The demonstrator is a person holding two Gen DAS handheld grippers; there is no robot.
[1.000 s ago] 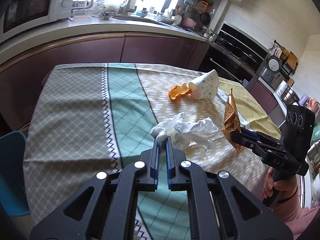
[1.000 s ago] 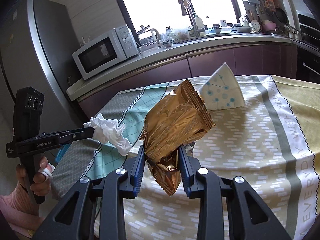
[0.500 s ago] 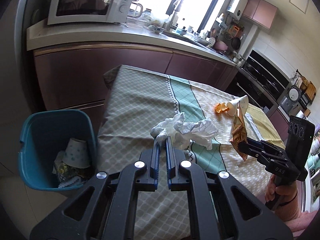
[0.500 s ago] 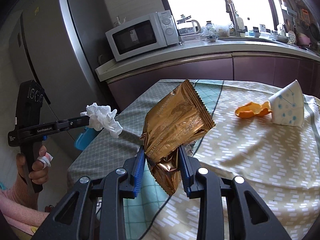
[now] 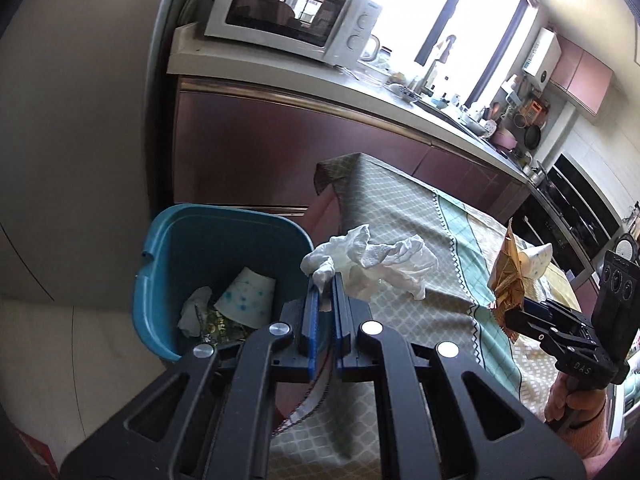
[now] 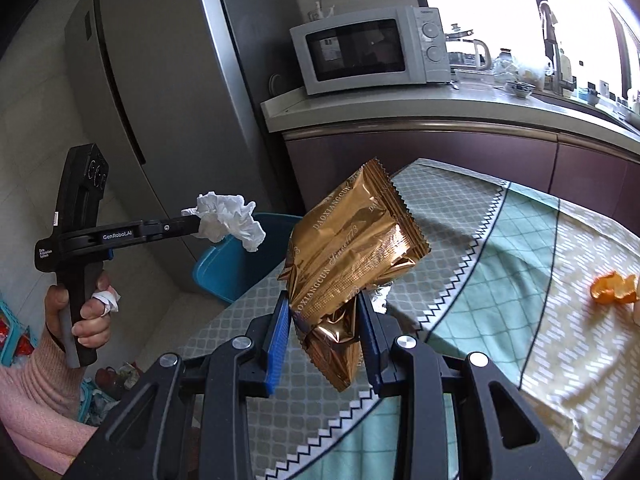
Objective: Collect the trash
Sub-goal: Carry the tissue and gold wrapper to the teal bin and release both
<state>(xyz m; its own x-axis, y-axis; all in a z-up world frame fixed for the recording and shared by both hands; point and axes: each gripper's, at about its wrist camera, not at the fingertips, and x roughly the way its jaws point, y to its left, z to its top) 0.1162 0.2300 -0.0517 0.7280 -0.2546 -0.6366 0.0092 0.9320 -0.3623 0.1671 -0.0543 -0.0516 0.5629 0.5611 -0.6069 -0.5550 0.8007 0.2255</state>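
Observation:
My left gripper (image 5: pixel 325 280) is shut on a crumpled white tissue (image 5: pixel 376 258), held in the air beside the rim of the blue trash bin (image 5: pixel 160 272). The right wrist view shows the same tissue (image 6: pixel 228 220) above the bin (image 6: pixel 224 268). Inside the bin lie a dotted paper cup (image 5: pixel 246 298), a tissue and a wrapper. My right gripper (image 6: pixel 324 312) is shut on a gold snack wrapper (image 6: pixel 352 248), lifted over the table's left end. On the tablecloth rest an orange peel (image 6: pixel 614 288) and another dotted paper cup (image 5: pixel 538 258).
The table (image 6: pixel 500 280) with its patterned cloth ends close to the bin. Behind stand brown cabinets (image 5: pixel 260 152) with a microwave (image 6: pixel 368 48) on the counter, and a grey fridge (image 6: pixel 160 80) to the left. A person's hand in a pink sleeve (image 6: pixel 36 376) holds the left gripper.
Both grippers swung left from over the table toward its end, each keeping its load. The blue bin came into view and now sits just beside the tissue.

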